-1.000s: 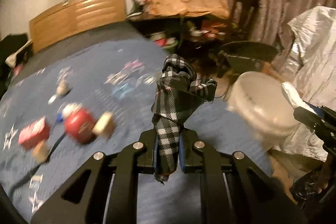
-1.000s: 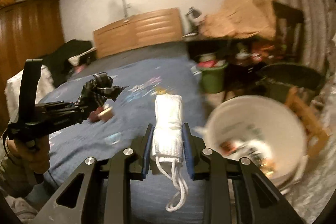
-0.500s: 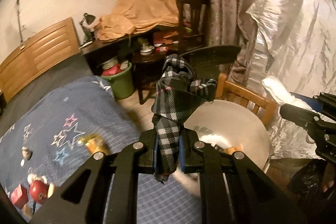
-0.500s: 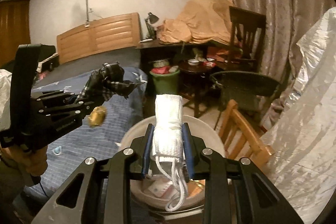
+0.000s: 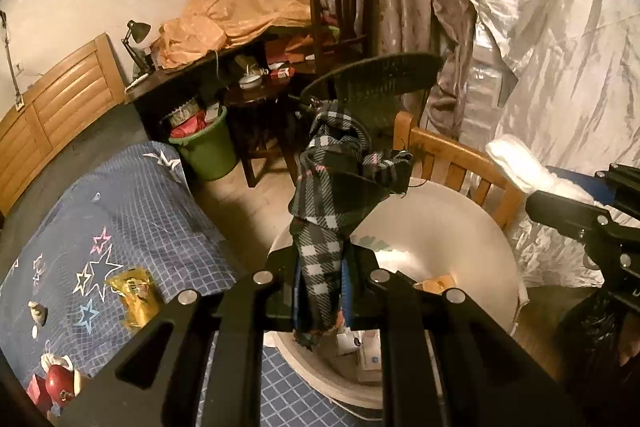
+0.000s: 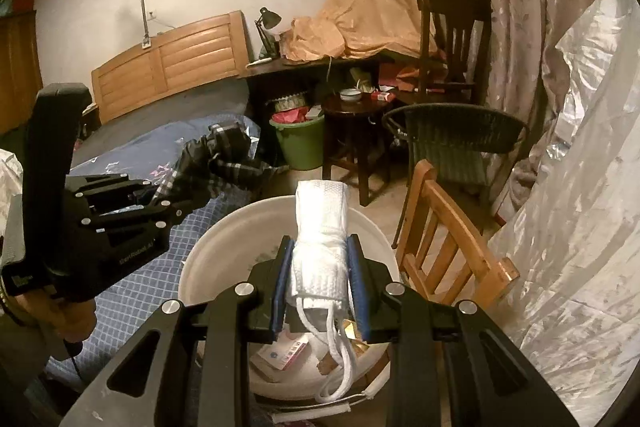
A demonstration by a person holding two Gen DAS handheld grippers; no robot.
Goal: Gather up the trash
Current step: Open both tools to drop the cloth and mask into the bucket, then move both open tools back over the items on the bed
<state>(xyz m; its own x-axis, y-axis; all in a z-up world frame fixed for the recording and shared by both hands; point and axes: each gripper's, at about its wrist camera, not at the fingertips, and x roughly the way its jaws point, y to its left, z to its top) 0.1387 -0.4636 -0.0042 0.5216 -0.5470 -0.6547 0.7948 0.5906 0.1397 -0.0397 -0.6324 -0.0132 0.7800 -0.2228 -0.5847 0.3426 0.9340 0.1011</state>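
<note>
Left tool (image 5: 322,291) clamped on a limp black-and-white plaid cloth (image 5: 332,195); right tool (image 6: 320,287) clamped on a soft white knitted cloth with looped cord (image 6: 320,243). Both light, pinched mid-length, angled downward above the round white plastic bucket (image 6: 212,247), beside the blue star-patterned bed (image 5: 132,203).

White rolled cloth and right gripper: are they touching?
Touching. The right wrist view shows the white rolled cloth pinched between both blue pads of the right gripper.
</note>
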